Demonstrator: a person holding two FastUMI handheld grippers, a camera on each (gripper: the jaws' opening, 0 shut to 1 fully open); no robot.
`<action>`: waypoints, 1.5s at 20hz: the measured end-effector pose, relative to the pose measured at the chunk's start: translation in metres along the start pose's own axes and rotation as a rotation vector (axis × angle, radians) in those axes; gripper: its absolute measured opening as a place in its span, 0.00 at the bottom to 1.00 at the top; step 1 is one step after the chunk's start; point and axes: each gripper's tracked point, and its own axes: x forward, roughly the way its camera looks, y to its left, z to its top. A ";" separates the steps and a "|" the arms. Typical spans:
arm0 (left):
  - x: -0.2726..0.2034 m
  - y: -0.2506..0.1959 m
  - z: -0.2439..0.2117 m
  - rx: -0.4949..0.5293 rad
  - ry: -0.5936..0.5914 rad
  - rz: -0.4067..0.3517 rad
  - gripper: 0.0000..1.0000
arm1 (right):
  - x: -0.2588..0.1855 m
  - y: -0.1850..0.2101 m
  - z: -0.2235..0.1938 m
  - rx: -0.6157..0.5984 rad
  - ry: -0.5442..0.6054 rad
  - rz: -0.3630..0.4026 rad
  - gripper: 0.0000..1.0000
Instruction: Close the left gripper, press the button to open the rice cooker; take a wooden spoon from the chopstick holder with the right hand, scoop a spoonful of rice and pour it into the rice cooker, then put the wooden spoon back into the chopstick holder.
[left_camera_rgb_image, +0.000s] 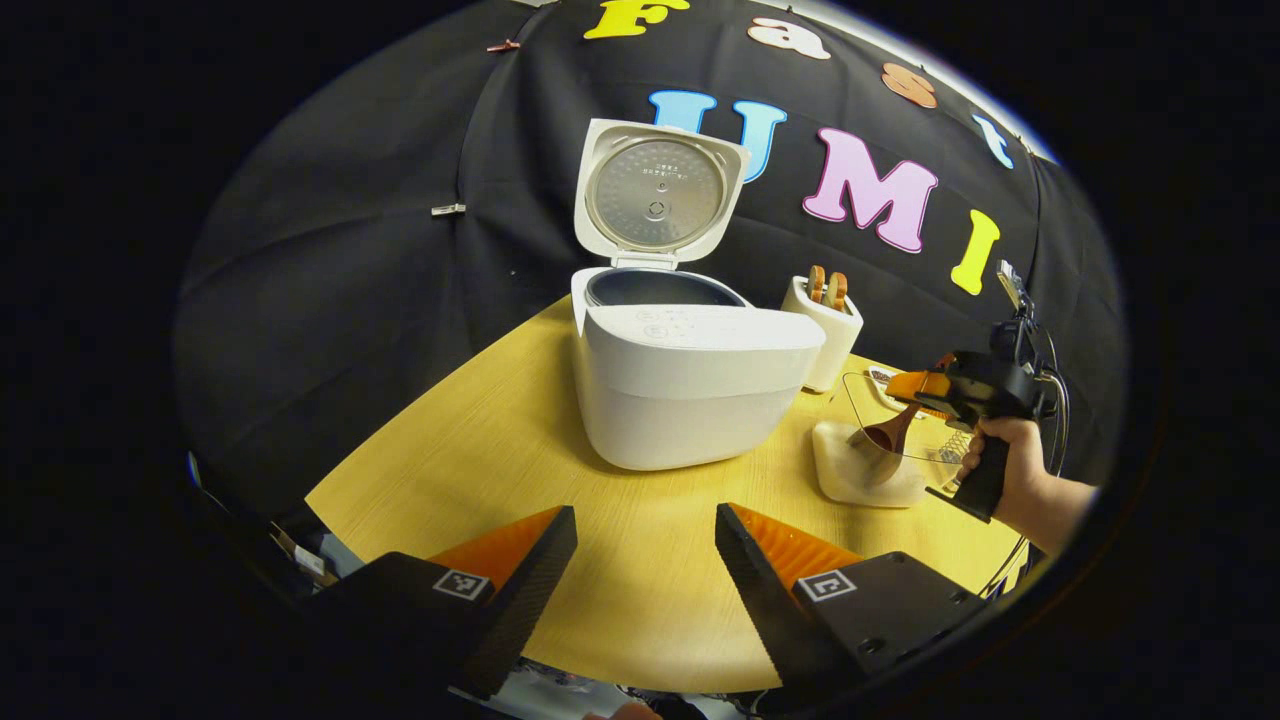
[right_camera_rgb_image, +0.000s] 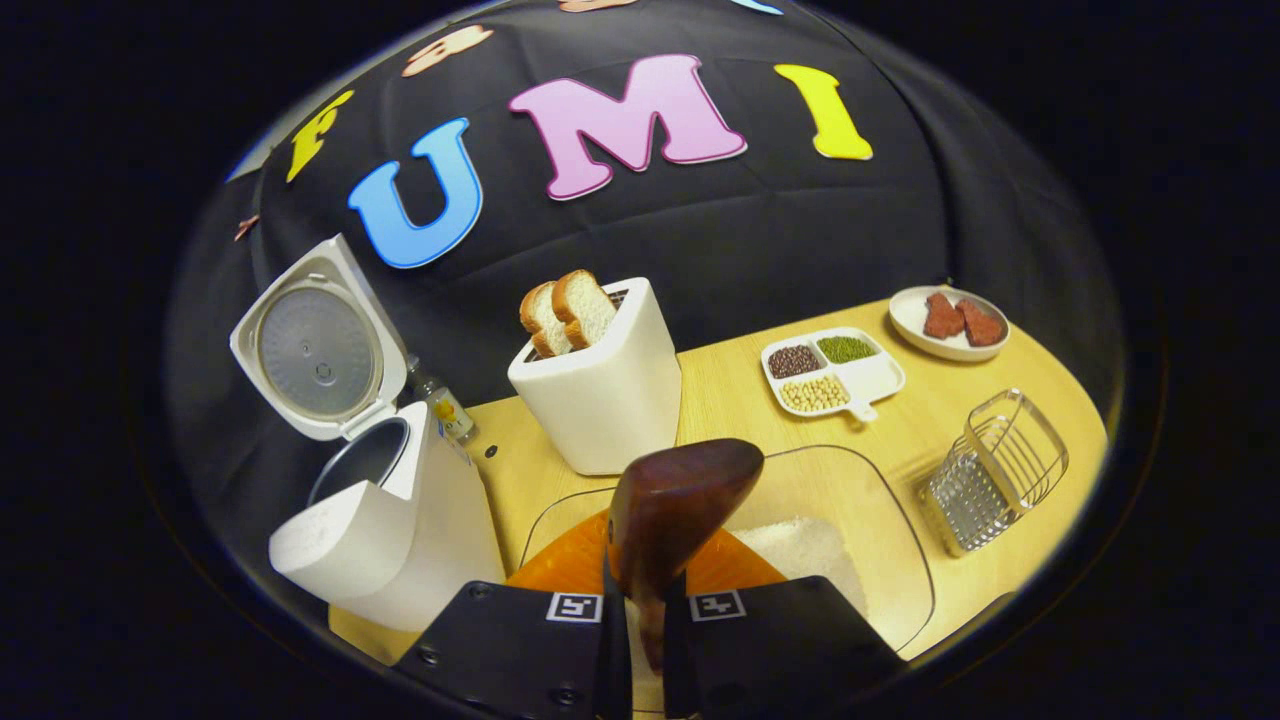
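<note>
The white rice cooker (left_camera_rgb_image: 690, 385) stands mid-table with its lid (left_camera_rgb_image: 660, 195) up and the dark inner pot showing. My left gripper (left_camera_rgb_image: 645, 520) hangs open in front of it, holding nothing. To the right, a hand holds my right gripper (left_camera_rgb_image: 925, 392), shut on the wooden spoon (left_camera_rgb_image: 885, 435). The spoon's bowl dips into the clear rice container (left_camera_rgb_image: 870, 470). In the right gripper view my right gripper (right_camera_rgb_image: 640, 600) clamps the spoon (right_camera_rgb_image: 670, 510) by its handle above the rice (right_camera_rgb_image: 810, 550). The cooker (right_camera_rgb_image: 390, 540) is at the left. A wire chopstick holder (right_camera_rgb_image: 995, 470) stands at the right.
A white toaster (right_camera_rgb_image: 600, 395) with two bread slices stands behind the container. A divided dish of beans (right_camera_rgb_image: 830, 375) and a plate of meat (right_camera_rgb_image: 950, 320) sit farther back. A small bottle (right_camera_rgb_image: 445, 405) is behind the cooker. The table edge runs close below my left gripper.
</note>
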 end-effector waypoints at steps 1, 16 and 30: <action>0.000 0.001 0.000 -0.004 0.002 0.000 0.96 | 0.001 0.002 -0.001 0.052 0.024 0.005 0.17; -0.009 0.001 0.008 0.001 -0.022 -0.024 0.96 | -0.048 -0.056 0.058 0.486 -0.002 -0.064 0.17; -0.016 0.004 0.017 -0.009 -0.050 -0.016 0.96 | -0.074 -0.002 0.159 0.729 -0.063 0.060 0.16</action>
